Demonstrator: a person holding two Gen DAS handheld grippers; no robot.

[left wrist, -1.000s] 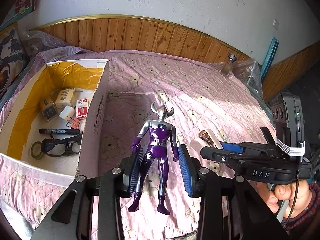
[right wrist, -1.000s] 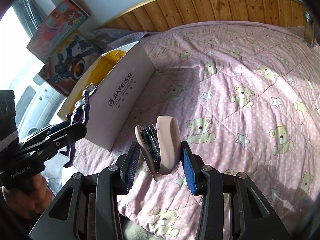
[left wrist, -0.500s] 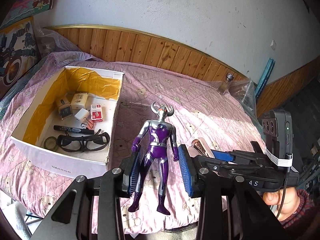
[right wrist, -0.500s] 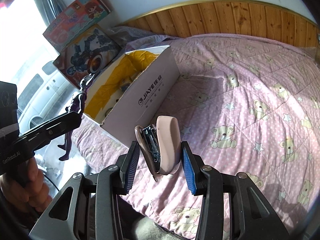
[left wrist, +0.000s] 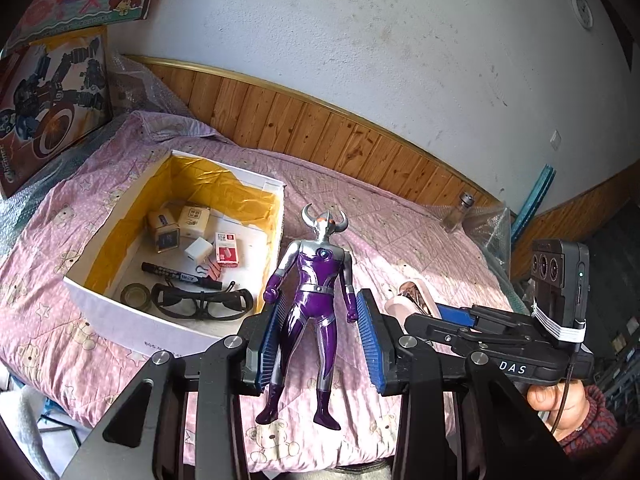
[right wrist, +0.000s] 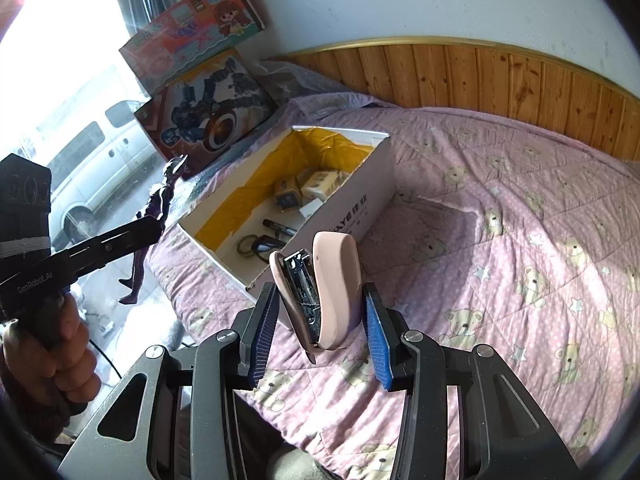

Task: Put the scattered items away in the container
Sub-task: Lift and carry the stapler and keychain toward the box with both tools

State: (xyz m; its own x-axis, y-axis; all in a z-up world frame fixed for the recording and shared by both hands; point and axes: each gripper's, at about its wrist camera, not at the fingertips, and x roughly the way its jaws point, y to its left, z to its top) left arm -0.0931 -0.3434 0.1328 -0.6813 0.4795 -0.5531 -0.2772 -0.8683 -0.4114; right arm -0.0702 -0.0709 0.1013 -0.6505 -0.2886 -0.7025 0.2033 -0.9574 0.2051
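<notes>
1. A pink quilted bedspread with bear and star print (left wrist: 400, 232) covers the bed; wooden wall panelling (left wrist: 320, 132) runs along its far edge.
2. An open white cardboard box with a yellow lining (left wrist: 276, 188) sits on the bedspread toward its left side, near the far-left corner.
3. The box holds a pair of black goggles (left wrist: 200, 306), a black marker pen (left wrist: 176, 274), a roll of tape (left wrist: 136, 294), a small red-and-white pack (left wrist: 227, 249), a white cube-shaped plug (left wrist: 196, 250) and two small beige cartons (left wrist: 180, 226).
4. Two illustrated toy boxes (right wrist: 208, 120) lean against the wall beyond the far-left corner of the bed.
5. A small clear glass jar with a metal cap (left wrist: 456, 212) stands at the far-right edge of the bed, beside crumpled plastic wrap.
6. The left gripper (left wrist: 320, 340) pinches a purple and silver horned action figure (left wrist: 316, 304) at the legs, its blue pads pressed against it. The figure is upright in the air, to the right of the box's near wall.
7. The right gripper (right wrist: 318, 320) clamps a pale pink stapler (right wrist: 332, 292) between its blue pads. The stapler's metal magazine faces left, and it hangs above the bedspread, just in front of the box's near corner.
8. Nothing stands between either held item and the open top of the box.
</notes>
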